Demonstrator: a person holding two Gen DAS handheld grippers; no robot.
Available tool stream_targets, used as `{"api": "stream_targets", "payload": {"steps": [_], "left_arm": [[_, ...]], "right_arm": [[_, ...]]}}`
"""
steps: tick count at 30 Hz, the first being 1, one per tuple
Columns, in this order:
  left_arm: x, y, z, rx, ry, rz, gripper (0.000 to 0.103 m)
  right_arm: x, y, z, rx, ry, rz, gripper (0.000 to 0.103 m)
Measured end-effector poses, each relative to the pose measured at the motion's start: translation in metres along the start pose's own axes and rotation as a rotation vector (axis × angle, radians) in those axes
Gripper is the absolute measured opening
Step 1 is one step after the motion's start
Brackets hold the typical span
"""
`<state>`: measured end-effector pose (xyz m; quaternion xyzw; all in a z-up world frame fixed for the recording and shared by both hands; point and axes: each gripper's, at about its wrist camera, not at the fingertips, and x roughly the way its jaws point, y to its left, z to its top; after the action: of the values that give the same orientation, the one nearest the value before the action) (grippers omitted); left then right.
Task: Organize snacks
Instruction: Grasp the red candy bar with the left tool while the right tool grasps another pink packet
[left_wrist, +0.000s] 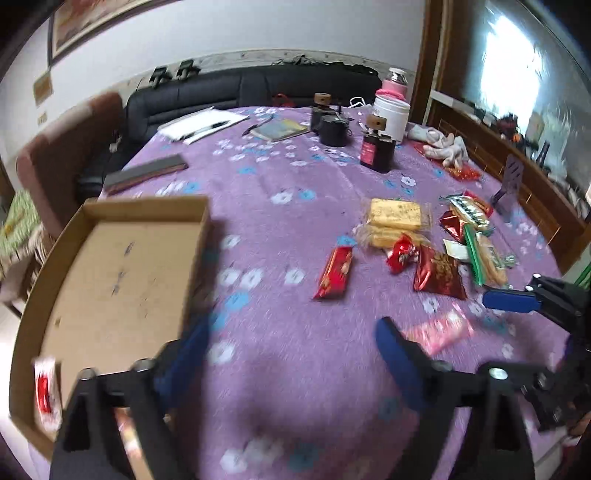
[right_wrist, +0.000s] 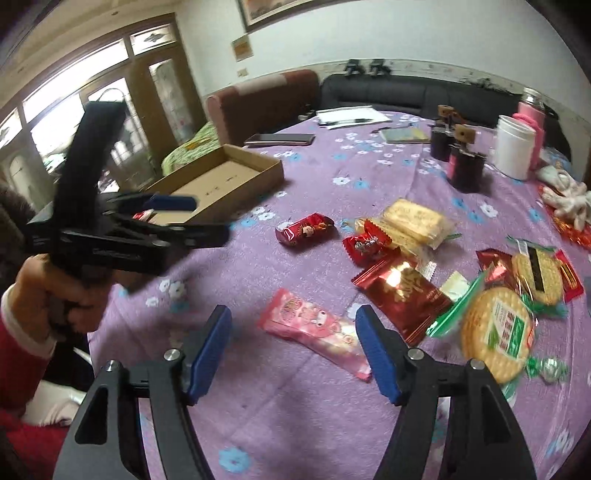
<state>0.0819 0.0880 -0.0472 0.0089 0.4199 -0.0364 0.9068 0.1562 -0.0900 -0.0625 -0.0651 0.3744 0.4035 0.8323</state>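
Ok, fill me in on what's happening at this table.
A person is sorting snacks on a purple tablecloth, one hand-held gripper in each hand. Both are open and hold nothing. The right hand-held gripper is lined up on the pink snack packet, which lies between its fingers, not yet gripped. The left hand-held gripper hangs over bare cloth beside the cardboard box, which holds one red-and-white packet. The other snacks lie loose on the cloth.
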Motion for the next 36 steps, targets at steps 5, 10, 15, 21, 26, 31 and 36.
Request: {"api": "stream_targets", "payload": {"steps": [5,10,15,21,26,31,36], "left_arm": [[0.029,-0.014,0.022,0.057,0.026,0.033,0.096],[0.049,-0.022,0.032,0.107,0.055,0.038,0.096],[0.068,-0.031,0.038,0.155,0.083,0.054,0.096],[0.091,-0.039,0.036,0.202,0.13,0.105,0.096],[0.092,-0.037,0.036,0.176,0.119,0.042,0.055],[0.087,-0.031,0.036,0.12,0.112,-0.003,0.018],[0.056,-0.016,0.037,0.041,0.039,-0.04,0.017]], "right_arm": [[0.013,0.006,0.005,-0.133,0.048,0.034,0.069],[0.035,0.005,0.005,-0.218,0.119,0.035,0.069],[0.056,-0.005,0.004,-0.212,0.176,0.049,0.069],[0.059,-0.007,-0.001,-0.206,0.187,0.001,0.039],[0.054,-0.013,-0.002,-0.165,0.18,-0.016,0.023],[0.04,-0.012,-0.009,-0.131,0.162,-0.032,0.023],[0.016,-0.013,-0.014,-0.058,0.111,-0.022,0.023]]}}
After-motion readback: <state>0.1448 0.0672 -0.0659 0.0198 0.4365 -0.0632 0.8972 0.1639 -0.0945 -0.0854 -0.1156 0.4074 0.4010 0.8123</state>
